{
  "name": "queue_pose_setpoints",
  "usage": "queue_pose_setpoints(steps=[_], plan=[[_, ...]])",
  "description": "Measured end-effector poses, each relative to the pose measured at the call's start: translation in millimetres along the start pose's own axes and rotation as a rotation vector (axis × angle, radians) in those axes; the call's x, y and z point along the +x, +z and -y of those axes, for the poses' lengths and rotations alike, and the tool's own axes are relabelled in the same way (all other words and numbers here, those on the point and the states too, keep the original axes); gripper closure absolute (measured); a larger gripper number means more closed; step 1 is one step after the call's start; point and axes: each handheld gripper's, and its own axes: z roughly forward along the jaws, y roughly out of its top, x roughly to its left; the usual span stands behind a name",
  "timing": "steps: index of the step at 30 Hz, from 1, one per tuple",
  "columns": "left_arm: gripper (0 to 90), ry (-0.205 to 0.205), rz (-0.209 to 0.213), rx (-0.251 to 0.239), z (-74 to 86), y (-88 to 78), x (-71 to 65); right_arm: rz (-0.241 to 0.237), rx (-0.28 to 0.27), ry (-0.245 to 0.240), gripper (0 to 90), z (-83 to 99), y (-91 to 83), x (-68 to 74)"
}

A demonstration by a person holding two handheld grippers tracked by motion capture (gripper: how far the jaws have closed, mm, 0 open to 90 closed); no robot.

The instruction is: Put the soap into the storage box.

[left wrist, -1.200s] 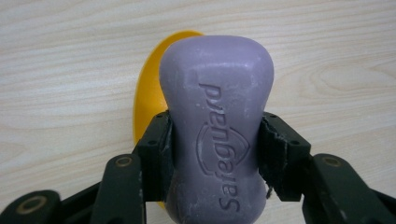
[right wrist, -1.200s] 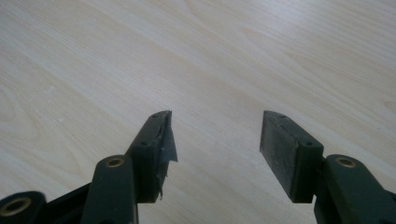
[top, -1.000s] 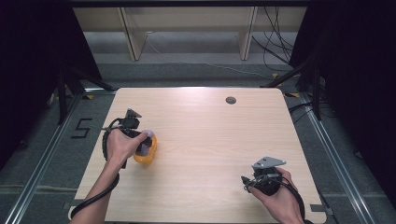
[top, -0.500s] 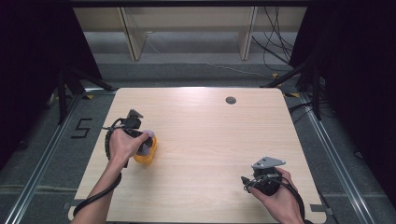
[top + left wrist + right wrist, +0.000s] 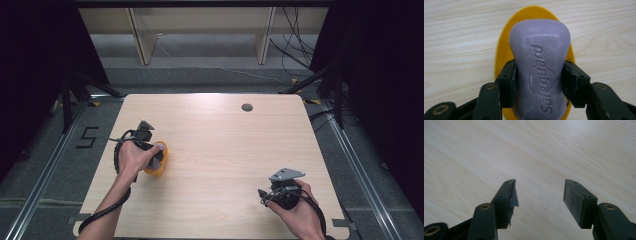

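1. "Safeguard", pressed with a shield-like mark into the purple soap [image 5: 539,67], reads upside down from my left gripper's camera; the bar lies over a yellow dish [image 5: 503,53] between my jaws.
2. A black "5" marks the grey floor [image 5: 50,165] left of the table [image 5: 225,145], seen from the high view.

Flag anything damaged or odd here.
The pad on one jaw of the right gripper is torn, its edge ragged and peeling. The left gripper grips the purple soap bar over the yellow dish; nothing spilled.
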Motion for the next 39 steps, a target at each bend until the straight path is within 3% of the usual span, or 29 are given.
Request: queue_pose_setpoints(steps=[24, 31, 33, 34, 37, 38, 39], plan=[[48.7, 0.022, -0.024, -0.004, 0.9, 9.4, -1.9, 0.0, -0.003, -0.017, 43.7, 0.6, 0.9, -0.5], [44.6, 0.017, -0.021, -0.07, 1.4, 0.6, -2.1, -0.004, 0.002, -0.003, 43.6, 0.3, 0.1, 0.4], [43.3, 0.044, -0.02, -0.107, 2.4, -5.5, -2.0, -0.004, 0.002, -0.004, 43.5, 0.2, 0.2, 0.5], [43.0, 0.037, -0.024, -0.132, 3.3, -6.2, -3.1, -0.004, 0.002, -0.003, 43.5, 0.2, 0.1, 0.6], [43.0, 0.03, -0.019, -0.144, 5.4, -13.4, -4.0, 0.001, -0.004, -0.018, 43.5, 0.7, 0.6, -0.6], [43.0, 0.053, -0.015, -0.146, 5.9, -16.4, -2.6, 0.001, -0.004, -0.018, 43.5, 0.7, 0.6, -0.6], [42.6, 0.058, -0.003, -0.178, 8.8, -20.4, -1.9, -0.003, 0.002, -0.003, 43.5, 0.3, 0.1, 0.5]])
